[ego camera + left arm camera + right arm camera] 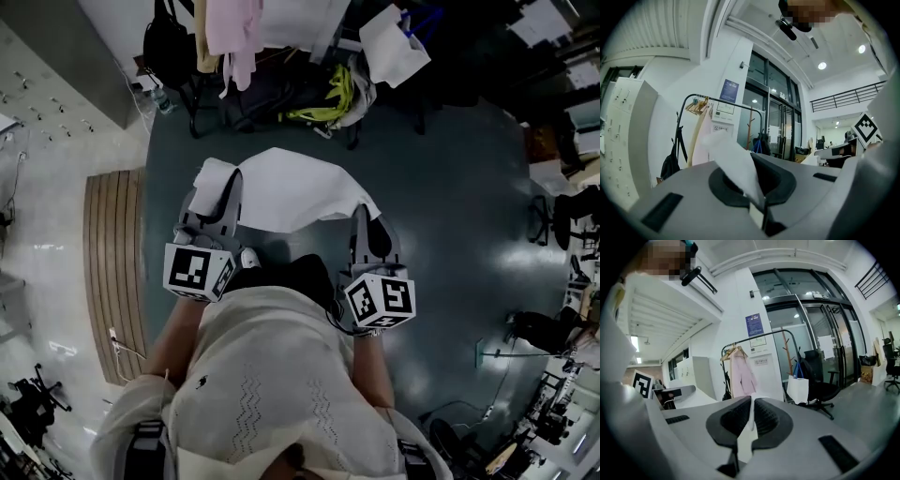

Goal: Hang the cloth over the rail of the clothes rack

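Head view: left claw (218, 187) and right claw (367, 216) each pinch the white cloth (291, 192) tight between closed jaws.

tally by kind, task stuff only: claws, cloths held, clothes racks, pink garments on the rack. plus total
Claws: 2, the left claw and the right claw, each shut on the cloth
White cloth: 1, stretched between the two claws
Clothes rack: 1
Pink garment: 1, hanging on the rack
Total: 5
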{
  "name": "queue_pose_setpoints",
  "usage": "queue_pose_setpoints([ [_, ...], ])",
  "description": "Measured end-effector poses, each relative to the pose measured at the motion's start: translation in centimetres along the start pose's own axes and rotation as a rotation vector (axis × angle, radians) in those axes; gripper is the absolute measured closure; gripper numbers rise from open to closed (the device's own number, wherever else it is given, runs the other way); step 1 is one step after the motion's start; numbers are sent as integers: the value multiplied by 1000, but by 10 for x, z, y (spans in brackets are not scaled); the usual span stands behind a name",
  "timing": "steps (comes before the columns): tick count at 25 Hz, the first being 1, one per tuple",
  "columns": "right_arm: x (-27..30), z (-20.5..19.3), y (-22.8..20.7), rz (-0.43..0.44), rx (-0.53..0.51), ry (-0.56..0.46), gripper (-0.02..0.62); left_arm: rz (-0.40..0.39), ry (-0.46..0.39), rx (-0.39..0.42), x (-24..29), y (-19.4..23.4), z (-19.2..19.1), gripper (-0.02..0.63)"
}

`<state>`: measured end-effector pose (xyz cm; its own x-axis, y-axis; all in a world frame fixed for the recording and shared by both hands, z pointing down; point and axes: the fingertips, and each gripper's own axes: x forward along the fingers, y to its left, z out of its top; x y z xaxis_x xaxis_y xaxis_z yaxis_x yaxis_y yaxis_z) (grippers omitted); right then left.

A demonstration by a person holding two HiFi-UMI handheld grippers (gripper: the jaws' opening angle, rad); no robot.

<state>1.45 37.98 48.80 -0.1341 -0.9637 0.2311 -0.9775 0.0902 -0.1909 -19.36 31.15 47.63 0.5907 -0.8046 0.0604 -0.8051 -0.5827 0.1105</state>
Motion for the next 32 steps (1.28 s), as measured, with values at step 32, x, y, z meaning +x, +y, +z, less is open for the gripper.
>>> queue_pose_setpoints([
  [32,384,101,-220,173,38,80,575,201,76,-3,386,85,4,592],
])
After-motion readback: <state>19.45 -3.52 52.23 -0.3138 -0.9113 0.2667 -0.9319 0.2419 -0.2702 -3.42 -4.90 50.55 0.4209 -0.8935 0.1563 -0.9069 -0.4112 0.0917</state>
